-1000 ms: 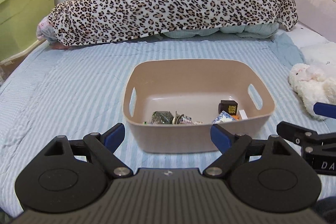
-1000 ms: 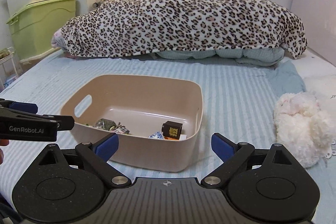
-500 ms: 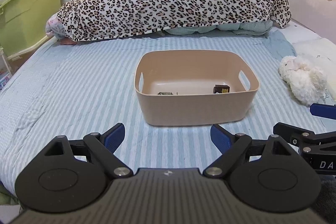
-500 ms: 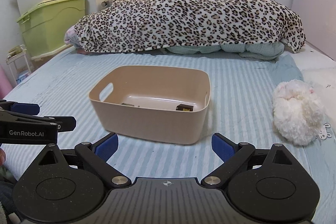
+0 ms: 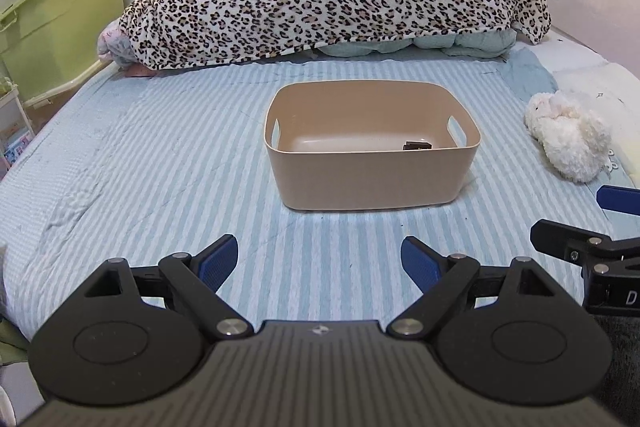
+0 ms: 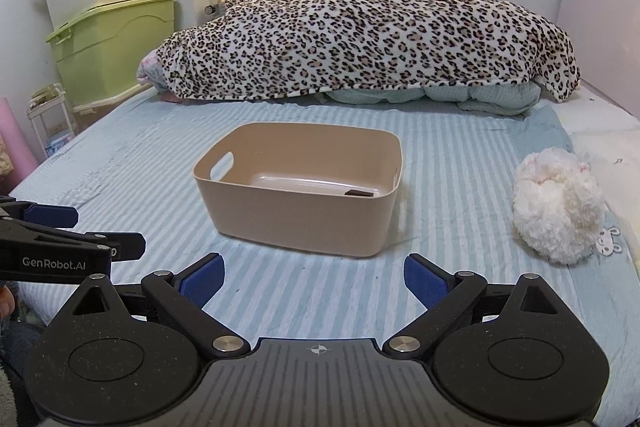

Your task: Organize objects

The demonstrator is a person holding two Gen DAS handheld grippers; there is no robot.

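On the striped bed sheet (image 5: 120, 167), the beige bin (image 5: 372, 183) sits at 12 o'clock from the left gripper (image 5: 320, 263), which is nearer; from the right gripper (image 6: 314, 277) at 11 o'clock. Both stand wide, empty. The bin's long axis runs 9 to 3.

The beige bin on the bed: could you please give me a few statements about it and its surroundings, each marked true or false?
1. The beige bin sits on the striped bed sheet. True.
2. The left claw grips the bin's rim. False: it is open, short of the bin.
3. A white plush toy lies to the right of the bin. True.
4. The right claw holds the plush toy. False: it is open and empty.
5. A leopard-print blanket is heaped beyond the bin. True.
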